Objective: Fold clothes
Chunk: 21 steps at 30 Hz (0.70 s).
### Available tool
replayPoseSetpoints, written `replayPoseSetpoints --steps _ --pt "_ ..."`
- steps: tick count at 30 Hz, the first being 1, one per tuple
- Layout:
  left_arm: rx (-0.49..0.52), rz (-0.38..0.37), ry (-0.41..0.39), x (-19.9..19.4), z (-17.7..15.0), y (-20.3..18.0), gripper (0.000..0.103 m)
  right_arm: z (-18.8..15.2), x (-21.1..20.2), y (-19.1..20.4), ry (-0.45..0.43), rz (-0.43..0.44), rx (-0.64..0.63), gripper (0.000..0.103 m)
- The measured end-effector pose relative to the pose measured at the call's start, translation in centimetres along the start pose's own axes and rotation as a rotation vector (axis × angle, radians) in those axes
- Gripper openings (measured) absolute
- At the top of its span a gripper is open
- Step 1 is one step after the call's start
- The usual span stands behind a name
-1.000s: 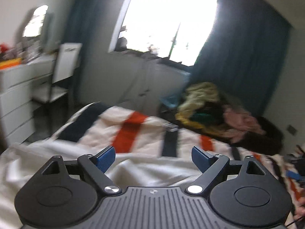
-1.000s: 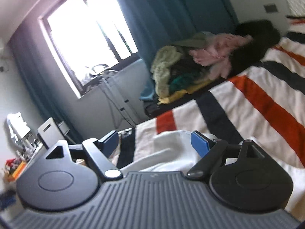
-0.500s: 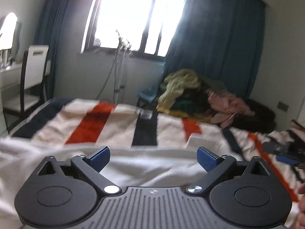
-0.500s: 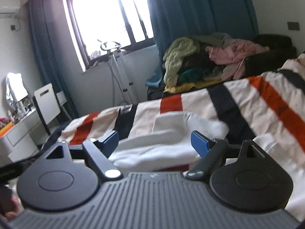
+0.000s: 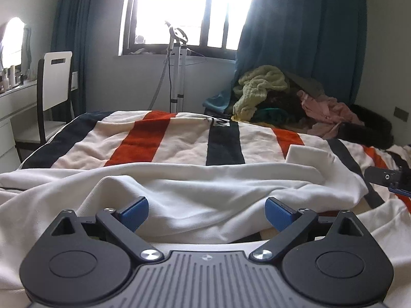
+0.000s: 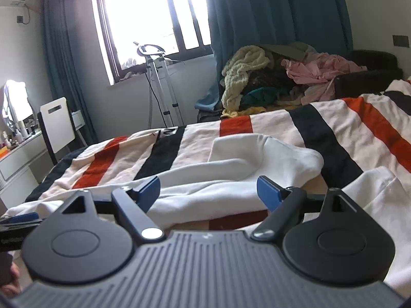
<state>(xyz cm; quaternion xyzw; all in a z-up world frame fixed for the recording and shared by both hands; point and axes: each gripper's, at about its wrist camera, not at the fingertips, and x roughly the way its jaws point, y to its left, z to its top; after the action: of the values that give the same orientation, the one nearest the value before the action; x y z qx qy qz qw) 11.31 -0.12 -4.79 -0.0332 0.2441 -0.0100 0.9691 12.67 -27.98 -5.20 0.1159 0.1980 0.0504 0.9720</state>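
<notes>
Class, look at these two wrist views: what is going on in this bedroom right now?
A person holds a claw in each hand over a white garment spread on a striped blanket on the bed. The left claw and right claw are both open, low over the rumpled cloth, gripping nothing. Folding has not visibly begun. A heap of unfolded clothes waits beyond the bed.

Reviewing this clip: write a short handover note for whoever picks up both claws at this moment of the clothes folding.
Left claw: open, empty, low over the white garment.
Right claw: open, empty, at the garment's other end, near its sleeve.
The garment lies rumpled across the striped blanket; more unfolded clothes are heaped in a pile beyond the bed.
Done: nothing visibly folded.
Left: grip the garment, spread it flat, fold it, then probably work through the pile.
</notes>
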Motion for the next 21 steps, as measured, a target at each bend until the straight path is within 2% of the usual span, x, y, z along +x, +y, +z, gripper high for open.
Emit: replayPoseSetpoints --steps 8,12,14,17,21 --pt "-0.007 -0.002 0.004 -1.1 0.0 0.1 0.098 -0.3 -0.2 0.0 0.037 -0.016 0.003 0.084" --pt "-0.047 -0.016 0.028 -0.9 0.0 0.8 0.098 -0.4 -0.3 -0.2 0.05 -0.024 0.015 0.084" --pt "-0.105 -0.029 0.049 -0.6 0.1 1.6 0.098 -0.4 -0.1 -0.6 0.064 -0.03 0.041 0.084" --pt "-0.253 -0.05 0.098 0.3 0.3 4.0 0.098 -0.1 0.6 -2.1 0.104 -0.046 0.113 0.084" --pt "-0.537 -0.106 0.166 2.0 -0.1 8.8 0.098 0.3 2.7 -5.6 0.173 -0.098 0.291 0.084"
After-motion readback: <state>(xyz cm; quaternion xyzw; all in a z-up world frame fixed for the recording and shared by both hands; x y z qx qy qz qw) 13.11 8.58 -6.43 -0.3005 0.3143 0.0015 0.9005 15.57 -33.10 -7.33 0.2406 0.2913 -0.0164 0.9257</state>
